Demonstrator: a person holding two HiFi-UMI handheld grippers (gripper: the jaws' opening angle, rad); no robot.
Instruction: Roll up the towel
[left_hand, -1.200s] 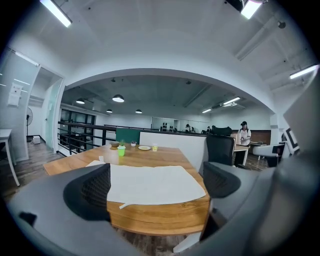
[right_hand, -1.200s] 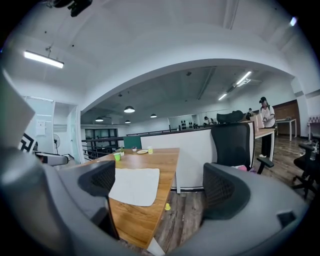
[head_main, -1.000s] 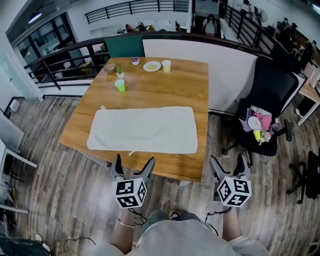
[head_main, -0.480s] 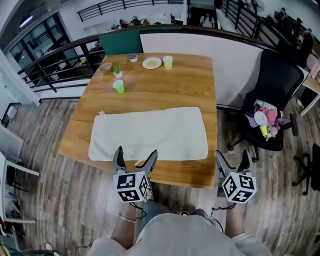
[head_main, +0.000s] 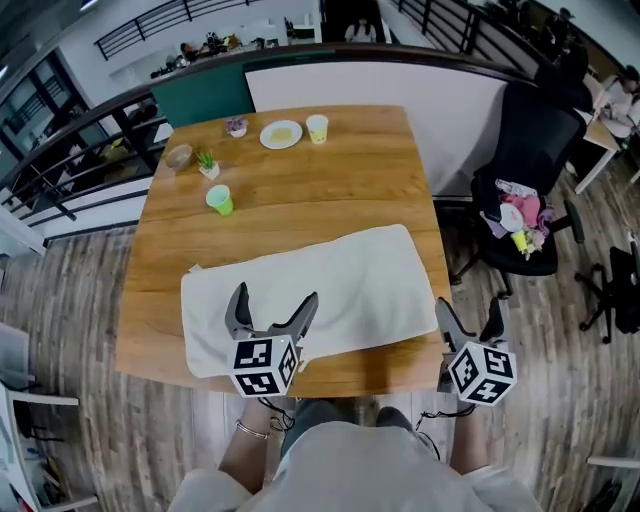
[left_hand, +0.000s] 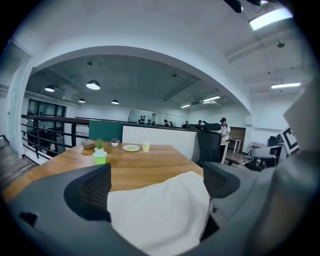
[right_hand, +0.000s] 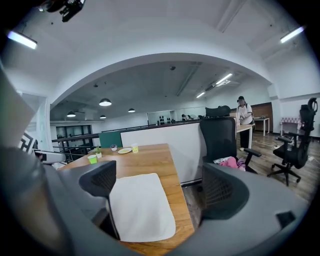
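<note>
The towel (head_main: 320, 290) lay flat on the bench (head_main: 300, 180), its near edge between the left gripper's (head_main: 273, 306) wide-open jaws, ungripped. The right gripper (head_main: 468, 320), equally open and empty, hung off the towel's corner; only its own view showed that corner just inside its left jaw.

Towel (head_main: 330, 290) on near half of table (head_main: 300, 205), cup (head_main: 219, 200) behind it, plate (head_main: 281, 134) farther back, chair (head_main: 535, 165) at right

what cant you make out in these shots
Towel near edge: head view, hidden under the left gripper.
Whether that gripper touches the towel: left gripper view, its own body cuts off the cloth below.
What's on the plate: too small in every view.
Pile on the chair: head view, too small to name.
</note>
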